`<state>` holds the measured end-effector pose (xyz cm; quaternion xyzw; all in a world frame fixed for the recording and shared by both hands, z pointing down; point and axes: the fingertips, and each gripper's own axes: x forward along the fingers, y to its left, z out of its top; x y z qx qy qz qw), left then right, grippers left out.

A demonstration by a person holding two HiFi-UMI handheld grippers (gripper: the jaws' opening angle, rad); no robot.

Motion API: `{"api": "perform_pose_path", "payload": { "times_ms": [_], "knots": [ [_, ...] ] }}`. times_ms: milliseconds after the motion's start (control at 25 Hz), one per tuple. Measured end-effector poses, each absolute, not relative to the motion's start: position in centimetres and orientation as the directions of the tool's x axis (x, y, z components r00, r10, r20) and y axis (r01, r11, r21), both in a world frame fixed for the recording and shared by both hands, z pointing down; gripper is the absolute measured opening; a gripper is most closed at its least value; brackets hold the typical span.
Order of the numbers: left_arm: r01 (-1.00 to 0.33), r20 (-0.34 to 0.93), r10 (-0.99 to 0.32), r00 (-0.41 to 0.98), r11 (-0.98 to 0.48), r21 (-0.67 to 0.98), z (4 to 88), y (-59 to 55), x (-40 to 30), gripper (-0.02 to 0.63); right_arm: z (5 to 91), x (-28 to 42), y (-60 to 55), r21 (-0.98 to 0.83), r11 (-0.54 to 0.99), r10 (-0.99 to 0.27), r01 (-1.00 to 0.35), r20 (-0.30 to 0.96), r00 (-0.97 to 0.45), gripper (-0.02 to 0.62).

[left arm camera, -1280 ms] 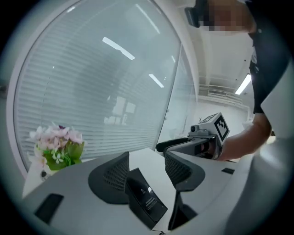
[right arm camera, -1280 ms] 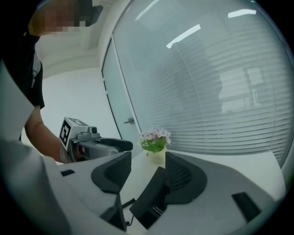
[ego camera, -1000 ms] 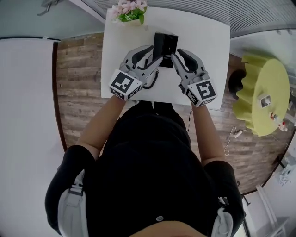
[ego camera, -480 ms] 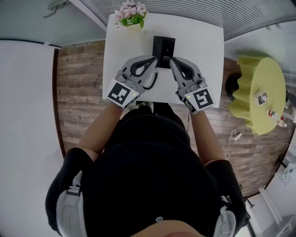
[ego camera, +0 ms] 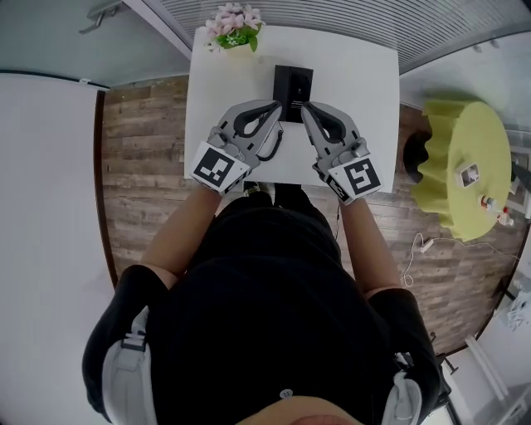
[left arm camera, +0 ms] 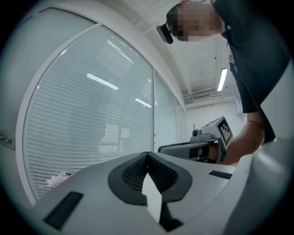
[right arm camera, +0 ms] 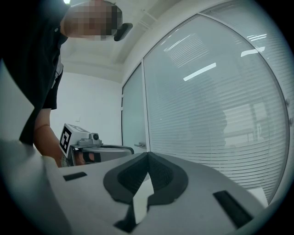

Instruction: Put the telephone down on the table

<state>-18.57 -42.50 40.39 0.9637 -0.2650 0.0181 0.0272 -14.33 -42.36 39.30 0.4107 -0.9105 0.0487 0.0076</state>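
The black telephone (ego camera: 293, 90) lies flat on the white table (ego camera: 365, 100), near its far middle. In the head view my left gripper (ego camera: 276, 108) and right gripper (ego camera: 305, 108) hover side by side, their tips at the phone's near edge and apart from it. A black cord loop (ego camera: 270, 148) shows beside the left gripper. The left gripper view shows the left gripper (left arm camera: 148, 154) with its jaws pressed together and nothing between them. The right gripper (right arm camera: 147, 154) looks the same in its own view. Both point level at the glass wall.
A pot of pink flowers (ego camera: 235, 23) stands at the table's far left corner. A round yellow table (ego camera: 465, 166) with small items stands to the right on the wood floor. Glass with blinds (right arm camera: 220, 114) runs behind the table.
Both grippers stood open on either side of the phone's near end. They have shut and drawn back toward me, and the phone has stayed on the table.
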Motion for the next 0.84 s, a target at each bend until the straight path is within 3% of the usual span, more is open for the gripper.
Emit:
{"api": "perform_pose_path", "payload": {
  "times_ms": [840],
  "knots": [
    [-0.509,0.05,-0.507,0.861,-0.857,0.079,40.49,-42.01,-18.57,0.009,38.81,-14.49,-41.46,-0.041,0.658,-0.75,-0.752,0.056,-0.659,0.023]
  ]
}}
